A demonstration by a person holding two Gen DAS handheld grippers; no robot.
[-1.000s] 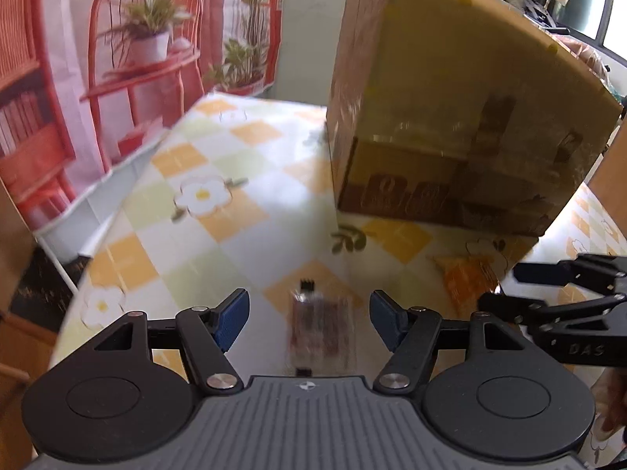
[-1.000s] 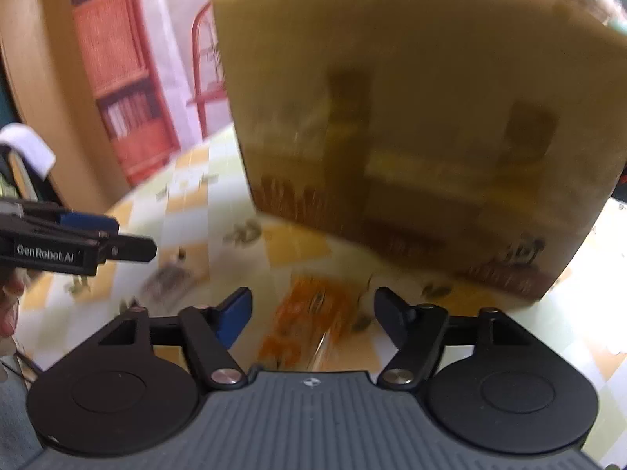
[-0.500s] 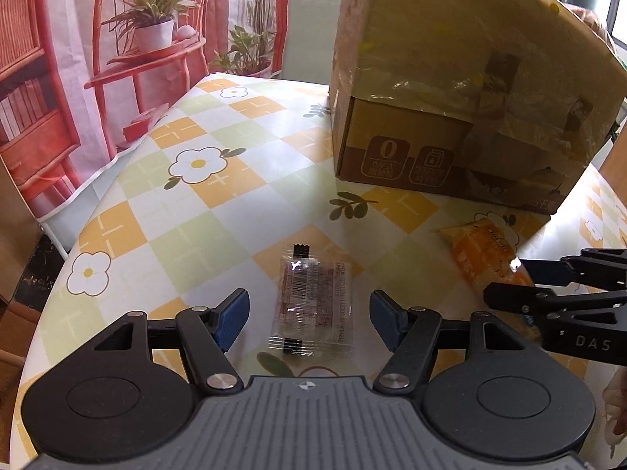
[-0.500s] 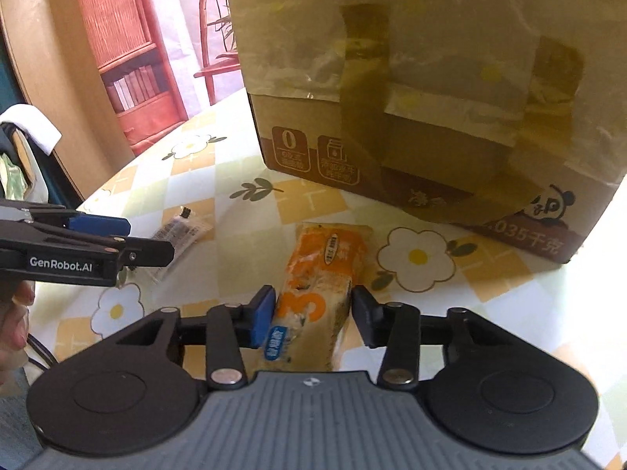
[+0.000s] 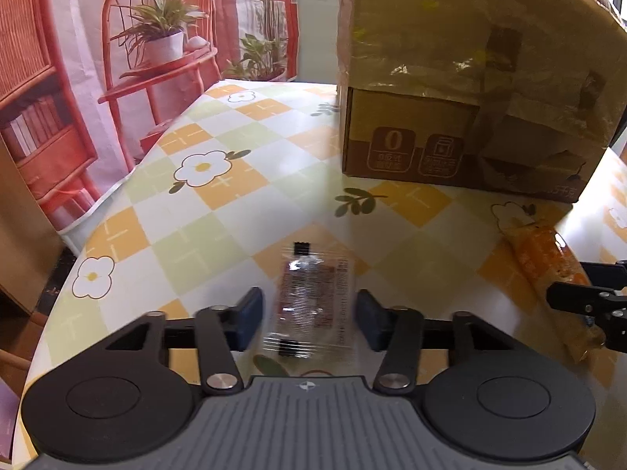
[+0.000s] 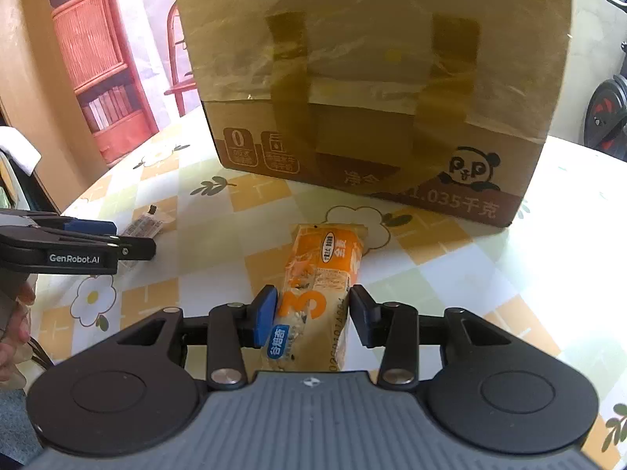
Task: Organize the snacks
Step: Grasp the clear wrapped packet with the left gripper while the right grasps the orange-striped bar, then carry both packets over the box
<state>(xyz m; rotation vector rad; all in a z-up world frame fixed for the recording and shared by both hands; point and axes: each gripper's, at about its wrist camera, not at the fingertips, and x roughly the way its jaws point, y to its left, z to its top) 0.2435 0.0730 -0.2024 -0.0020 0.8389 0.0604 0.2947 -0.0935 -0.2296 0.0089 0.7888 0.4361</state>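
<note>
Two flat wrapped snacks: clear packet [image 5: 313, 305], orange bar [image 6: 317, 297].

Tablecloth [image 5: 219, 196] checked orange, pale green and white with white flowers; box [image 6: 372, 90] brown with panda print; far-left backdrop [image 5: 78, 78] red; near packet [image 6: 321, 290] orange

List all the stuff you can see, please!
Cardboard box: one, brown, taped, back of the table.
Orange snack packet: one, orange and white, between the right gripper's fingers.
Clear snack packet: one, see-through with dark print, between the left gripper's fingers.
Tablecloth: one, yellow, green and white checks with flowers.
Backdrop: one, red printed furniture and plants, beside the table.
Left gripper: one, black with blue pads, closing around the clear packet.
Right gripper: one, black with blue pads, shut on the orange packet.
Hand: one, behind the left gripper.
</note>
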